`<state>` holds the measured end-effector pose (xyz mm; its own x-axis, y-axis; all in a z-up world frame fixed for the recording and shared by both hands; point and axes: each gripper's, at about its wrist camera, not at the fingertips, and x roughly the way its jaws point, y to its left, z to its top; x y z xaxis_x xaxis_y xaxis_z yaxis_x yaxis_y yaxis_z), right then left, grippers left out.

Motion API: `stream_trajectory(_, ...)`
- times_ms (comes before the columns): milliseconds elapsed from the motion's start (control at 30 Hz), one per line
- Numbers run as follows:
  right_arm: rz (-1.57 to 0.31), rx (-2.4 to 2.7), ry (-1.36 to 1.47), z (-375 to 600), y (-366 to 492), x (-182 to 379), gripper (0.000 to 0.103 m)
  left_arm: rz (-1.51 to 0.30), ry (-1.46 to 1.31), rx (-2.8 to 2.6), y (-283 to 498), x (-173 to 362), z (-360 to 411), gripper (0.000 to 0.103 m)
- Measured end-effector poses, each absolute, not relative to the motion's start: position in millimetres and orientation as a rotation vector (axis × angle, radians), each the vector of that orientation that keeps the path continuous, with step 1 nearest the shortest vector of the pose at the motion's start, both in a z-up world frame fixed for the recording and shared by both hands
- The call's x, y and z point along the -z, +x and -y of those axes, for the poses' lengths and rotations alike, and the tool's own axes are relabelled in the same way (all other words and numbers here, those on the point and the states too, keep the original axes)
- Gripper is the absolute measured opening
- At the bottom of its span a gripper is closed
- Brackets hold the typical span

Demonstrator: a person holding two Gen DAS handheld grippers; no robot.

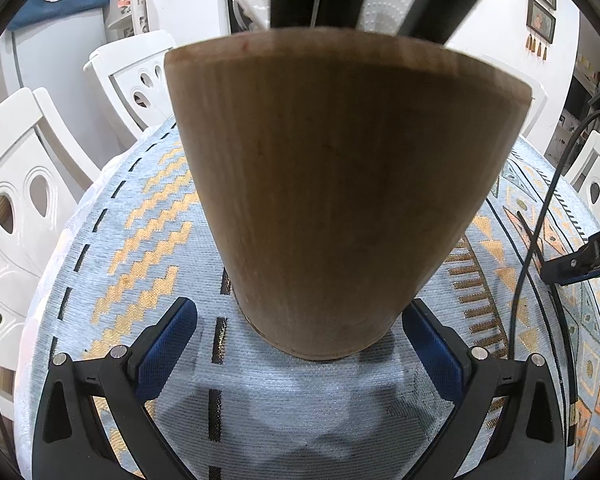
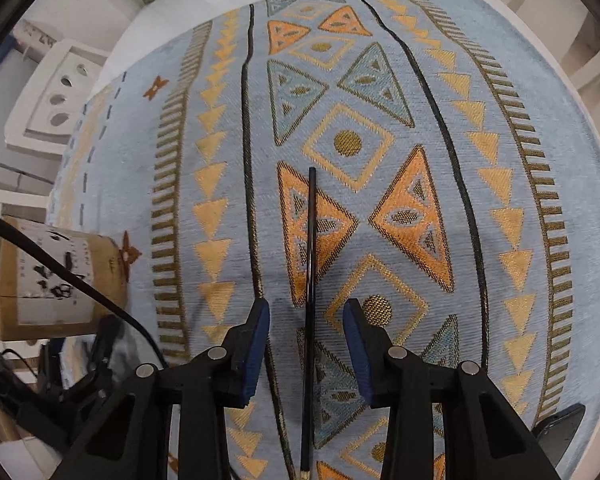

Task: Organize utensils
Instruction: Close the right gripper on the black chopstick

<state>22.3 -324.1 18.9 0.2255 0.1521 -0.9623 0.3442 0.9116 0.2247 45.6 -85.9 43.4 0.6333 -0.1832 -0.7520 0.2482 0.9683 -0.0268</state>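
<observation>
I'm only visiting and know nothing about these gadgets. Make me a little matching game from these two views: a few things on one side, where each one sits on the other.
Things:
1. wooden holder
2. black chopstick
3. white chair

Places:
A. lying flat on the patterned tablecloth, between the right hand-held gripper pads, untouched
B. beside the table
C. standing upright between the open left hand-held gripper pads

Pairs: 1-C, 2-A, 3-B

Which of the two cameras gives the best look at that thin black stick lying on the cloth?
The right wrist view: the black chopstick lies full length on the patterned tablecloth, between the right gripper's open fingers. The left wrist view shows no chopstick, mostly the wooden holder.
</observation>
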Motion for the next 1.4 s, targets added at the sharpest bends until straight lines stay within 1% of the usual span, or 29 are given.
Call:
stream_trajectory(167,-1.349,0.165,0.38,318,27,-19,0.035,-0.851,0.082,0.247,46,-43,86,0.103)
stream_trajectory(267,-1.351,0.186,0.348,316,27,-18,0.03,-0.853,0.083,0.247,45,-43,87,0.103)
stream_trajectory(367,-1.348,0.203,0.318,317,25,-19,0.022,-0.854,0.084,0.247,45,-43,87,0.103)
stream_trajectory(700,-1.342,0.217,0.271,308,30,-17,0.015,-0.854,0.085,0.246,45,-43,88,0.103)
stream_trajectory(767,-1.336,0.218,0.241,305,30,-17,0.009,-0.854,0.084,0.246,45,-43,88,0.103)
stream_trajectory(1000,-1.333,0.217,0.202,298,32,-17,0.006,-0.852,0.088,0.245,45,-42,89,0.103)
stream_trajectory(1400,-1.306,0.215,0.221,300,27,-17,0.006,-0.852,0.091,0.243,45,-43,89,0.103)
